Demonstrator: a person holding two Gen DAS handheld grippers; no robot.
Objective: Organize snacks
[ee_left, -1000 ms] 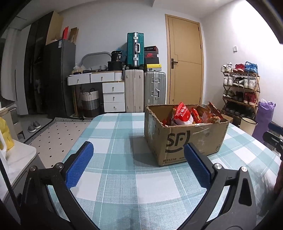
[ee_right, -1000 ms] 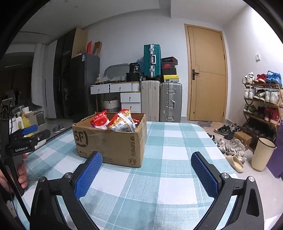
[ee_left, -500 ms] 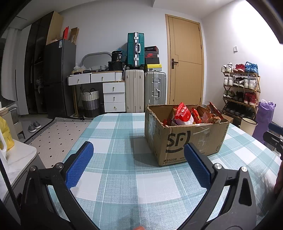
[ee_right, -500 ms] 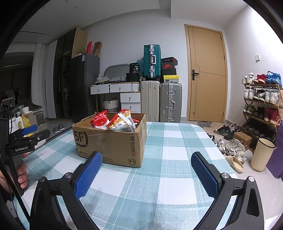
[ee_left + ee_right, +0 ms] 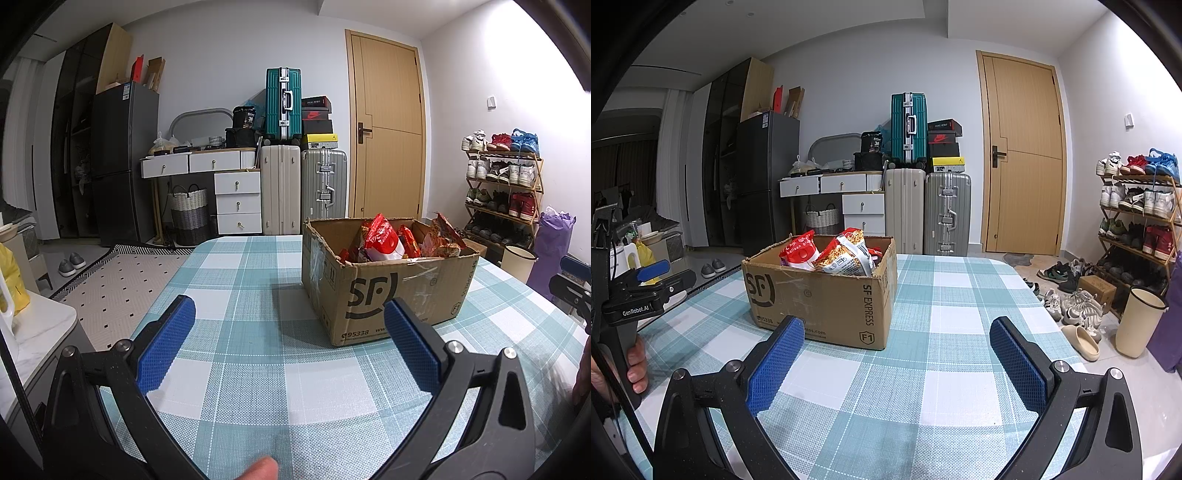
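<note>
Both the left gripper (image 5: 288, 314) and right gripper (image 5: 897, 334) hover spread wide and empty above the table (image 5: 960, 310). The box (image 5: 388, 291) of snacks (image 5: 382, 240) sits ahead, between them.

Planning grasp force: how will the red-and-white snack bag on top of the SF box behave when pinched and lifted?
The red-and-white snack bag looks puffy, so probably light and crushable. Its glossy film may slip and crumple between pads. It leans loosely among other packets in the cardboard box, so neighbours may shift.
</note>
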